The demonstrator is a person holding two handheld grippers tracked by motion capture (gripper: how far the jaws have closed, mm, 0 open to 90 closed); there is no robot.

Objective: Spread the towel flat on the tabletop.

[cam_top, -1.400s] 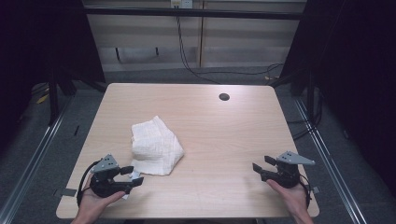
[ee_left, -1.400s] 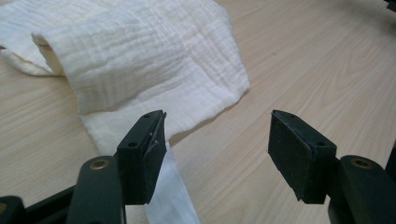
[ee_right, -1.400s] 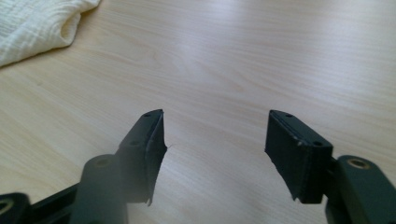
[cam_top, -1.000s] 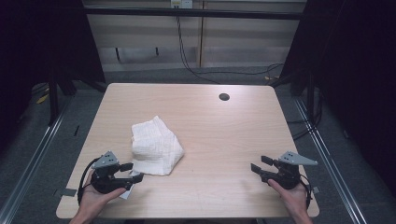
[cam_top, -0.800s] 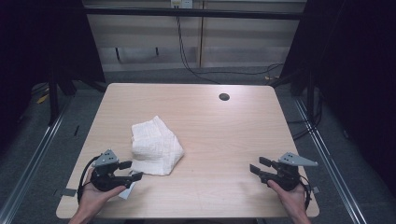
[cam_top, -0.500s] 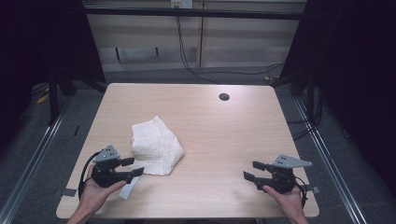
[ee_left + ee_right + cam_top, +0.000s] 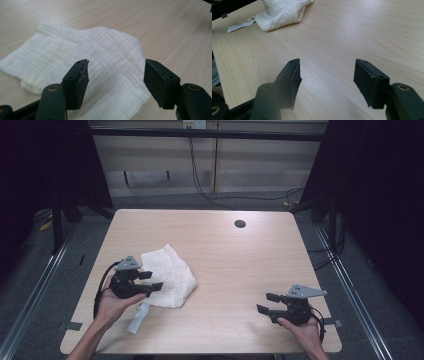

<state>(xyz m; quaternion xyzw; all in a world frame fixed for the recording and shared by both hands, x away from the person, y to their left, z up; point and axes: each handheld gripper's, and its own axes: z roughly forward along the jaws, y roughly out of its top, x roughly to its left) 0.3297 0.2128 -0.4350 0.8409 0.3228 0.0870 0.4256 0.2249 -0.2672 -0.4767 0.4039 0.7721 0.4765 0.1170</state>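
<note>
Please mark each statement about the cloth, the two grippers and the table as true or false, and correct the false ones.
1. The left gripper is shut on the white cloth. False: its jaws stand apart over the cloth and hold nothing.
2. The right gripper is open above bare table. True.
3. The cloth lies at the middle of the table's far edge. False: it lies on the near left part, by the left gripper.
4. A dark round hole sits near the table's far edge. True.
5. A narrow pale strip reaches from the cloth toward the near edge. True.
</note>
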